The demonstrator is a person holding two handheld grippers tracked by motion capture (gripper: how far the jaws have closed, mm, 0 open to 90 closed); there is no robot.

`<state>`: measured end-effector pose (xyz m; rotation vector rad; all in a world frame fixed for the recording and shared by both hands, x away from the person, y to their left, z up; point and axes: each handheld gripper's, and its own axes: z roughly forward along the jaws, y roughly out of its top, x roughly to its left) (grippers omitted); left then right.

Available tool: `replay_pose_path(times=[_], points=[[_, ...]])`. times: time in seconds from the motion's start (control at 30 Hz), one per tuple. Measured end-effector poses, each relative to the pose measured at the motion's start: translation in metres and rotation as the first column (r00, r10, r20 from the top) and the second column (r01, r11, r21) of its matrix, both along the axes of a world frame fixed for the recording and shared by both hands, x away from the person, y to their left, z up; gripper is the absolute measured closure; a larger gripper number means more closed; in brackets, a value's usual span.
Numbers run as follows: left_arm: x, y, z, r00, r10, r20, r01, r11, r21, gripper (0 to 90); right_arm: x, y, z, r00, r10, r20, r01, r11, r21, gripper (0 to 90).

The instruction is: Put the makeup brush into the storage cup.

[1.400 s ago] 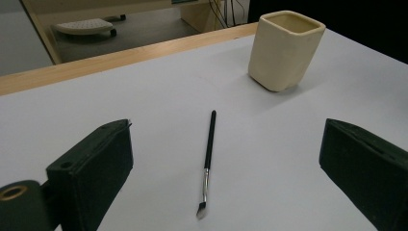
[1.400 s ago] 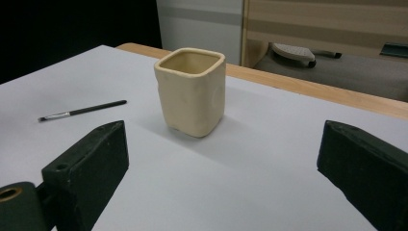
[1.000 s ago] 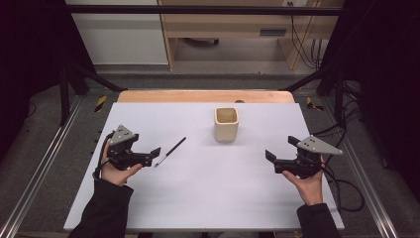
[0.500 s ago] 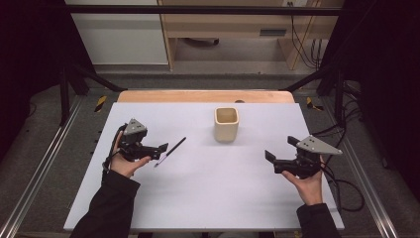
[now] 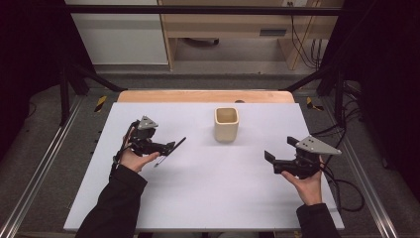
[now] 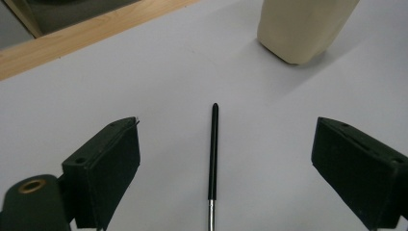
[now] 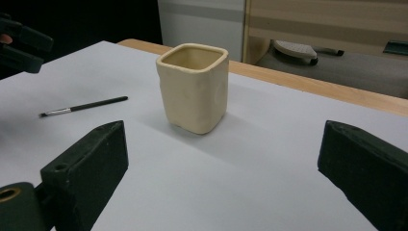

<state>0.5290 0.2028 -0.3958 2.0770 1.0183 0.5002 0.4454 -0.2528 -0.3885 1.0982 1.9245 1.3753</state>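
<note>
A thin black paintbrush (image 5: pixel 171 148) lies flat on the white table (image 5: pixel 213 198), left of a cream square cup (image 5: pixel 226 124). My left gripper (image 5: pixel 168 147) is low over the brush's near end. Its jaws have just been closing a little but still stand wide, with the brush (image 6: pixel 213 159) lying between them, untouched. The cup (image 6: pixel 303 26) stands beyond at the upper right of the left gripper view (image 6: pixel 226 131). My right gripper (image 5: pixel 280 149) is held open at the right of the table, aimed at the cup (image 7: pixel 195 86), nothing between its jaws (image 7: pixel 223 134). The brush (image 7: pixel 84 106) is at the left there.
A wooden strip (image 5: pixel 198 95) borders the table's far edge. Metal rails (image 5: pixel 44 168) run along both sides, and cables (image 5: pixel 346 183) trail at the right. Behind the table stands wooden furniture (image 5: pixel 228 29).
My left gripper has moved right and slightly forward, up to the paintbrush, so its jaws now straddle the brush. The right gripper, cup and brush have stayed put.
</note>
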Motion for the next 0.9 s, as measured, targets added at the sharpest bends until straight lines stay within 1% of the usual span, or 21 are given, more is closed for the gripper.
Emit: replay_pose_path(times=[0.23, 0.3, 0.33, 0.43, 0.53, 0.67, 0.7, 0.73, 0.8, 0.83, 0.87, 0.9], points=[[0.011, -0.005, -0.01, 0.999, 0.003, -0.045, -0.001, 0.9996, 0.03, 11.3, 0.0, 0.0, 0.0, 1.0, 0.001, 0.001, -0.001, 1.0, 0.001, 3.9], [0.014, -0.009, -0.015, 0.998, -0.004, -0.063, 0.007, 0.9985, 0.054, 13.2, 0.0, 0.001, 0.0, 1.0, -0.001, 0.0, 0.001, 1.0, 0.002, 3.8], [0.014, -0.009, -0.015, 0.998, -0.004, -0.063, 0.007, 0.9985, 0.054, 13.6, 0.0, 0.001, 0.0, 1.0, -0.001, 0.0, 0.001, 1.0, 0.002, 3.8], [0.017, -0.012, -0.021, 0.9966, -0.008, -0.081, 0.015, 0.9964, 0.084, 15.3, 0.0, 0.001, -0.001, 1.0, 0.001, 0.0, -0.001, 1.0, 0.002, 3.8], [0.019, -0.016, -0.027, 0.9949, -0.009, -0.101, 0.02, 0.9942, 0.106, 18.2, 0.0, 0.002, -0.001, 1.0, 0.001, -0.002, -0.001, 1.0, 0.002, 3.8], [0.023, -0.021, -0.034, 0.9935, -0.009, -0.114, 0.024, 0.9913, 0.13, 22.8, 0.0, 0.002, -0.001, 1.0, 0.004, -0.004, -0.004, 1.0, 0.001, 3.9], [0.024, -0.021, -0.036, 0.9922, -0.013, -0.124, 0.03, 0.9901, 0.137, 24.0, 0.0, 0.002, -0.001, 1.0, 0.005, -0.005, -0.005, 1.0, 0.001, 3.8], [0.025, -0.022, -0.038, 0.9918, -0.011, -0.127, 0.028, 0.9904, 0.136, 25.8, 0.0, 0.002, -0.001, 1.0, 0.007, -0.005, -0.007, 1.0, 0.0, 3.8], [0.027, -0.023, -0.041, 0.9905, -0.008, -0.137, 0.028, 0.9887, 0.147, 29.1, 0.0, 0.002, -0.001, 1.0, 0.007, -0.005, -0.007, 1.0, 0.0, 3.8], [0.028, -0.023, -0.043, 0.9899, -0.01, -0.141, 0.032, 0.9879, 0.152, 33.1, 0.0, 0.002, -0.001, 1.0, 0.007, -0.005, -0.007, 1.0, 0.001, 3.9], [0.03, -0.023, -0.045, 0.99, -0.012, -0.141, 0.035, 0.9867, 0.158, 33.1, 0.0, 0.002, -0.001, 1.0, 0.007, -0.005, -0.007, 1.0, 0.001, 3.9], [0.03, -0.024, -0.047, 0.9888, -0.013, -0.149, 0.037, 0.9868, 0.158, 35.6, 0.0, 0.002, -0.001, 1.0, 0.007, -0.005, -0.007, 1.0, 0.001, 3.8]])
